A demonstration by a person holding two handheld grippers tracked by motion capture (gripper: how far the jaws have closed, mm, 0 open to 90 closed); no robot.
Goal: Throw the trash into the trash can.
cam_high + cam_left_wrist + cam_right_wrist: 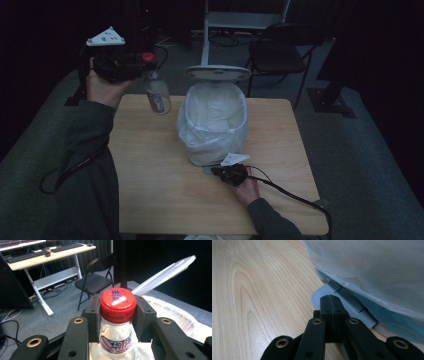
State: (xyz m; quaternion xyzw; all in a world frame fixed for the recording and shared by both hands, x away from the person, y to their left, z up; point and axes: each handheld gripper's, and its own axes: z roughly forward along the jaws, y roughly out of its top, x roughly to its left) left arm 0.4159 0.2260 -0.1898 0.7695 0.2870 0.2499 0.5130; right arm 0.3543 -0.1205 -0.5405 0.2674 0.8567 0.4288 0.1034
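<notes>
With the left gripper (pixel 131 66) fingers clamped just under the red cap (pixel 118 301) of the glass bottle (pixel 158 95), at ten o'clock from the pedal bin (pixel 214 125), it could swing and clip the rim, while the right gripper (pixel 331 305) fingers, shut empty on the pedal (pixel 342 308), might slip and drop the lid (pixel 217 73).

- High view is dim and murky; its edges sink into black.
- Both gripper views are brighter.
- Glare streaks the red cap (pixel 118 302).
- Close claw arms look soft.

On the table (pixel 150 195), the bin (pixel 212 125) stands at centre, its lid (pixel 217 73) raised at twelve o'clock, its pedal (pixel 329 293) at six under the right gripper (pixel 220 171), and the bottle (pixel 157 92) hangs at ten o'clock in the left gripper (pixel 145 65).
</notes>
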